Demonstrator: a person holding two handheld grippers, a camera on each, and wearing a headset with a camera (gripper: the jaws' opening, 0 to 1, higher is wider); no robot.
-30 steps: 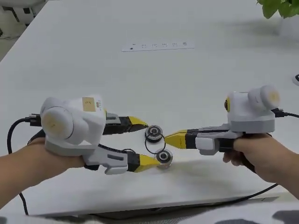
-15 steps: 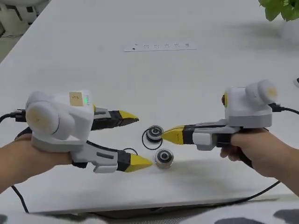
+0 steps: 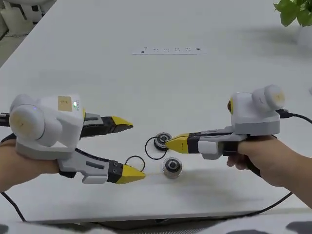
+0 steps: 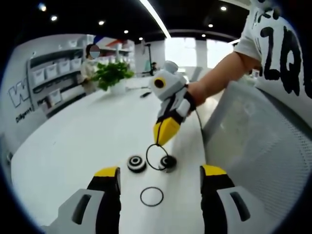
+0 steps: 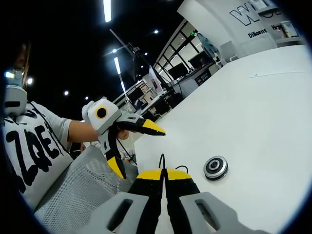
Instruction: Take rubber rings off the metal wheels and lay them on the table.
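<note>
ZQE in big black letters on the person's white shirt (image 5: 29, 146) | wall sign (image 5: 258, 24) far back: I read a large W, cut off, with "Diligent" beneath it, the rest too small for me | white strip (image 3: 169, 50) on the counter (image 3: 97, 63): its marks I can't read

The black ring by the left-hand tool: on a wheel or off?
Off: the ring lies flat on the table, touching neither the near wheel nor the far wheel.
</note>
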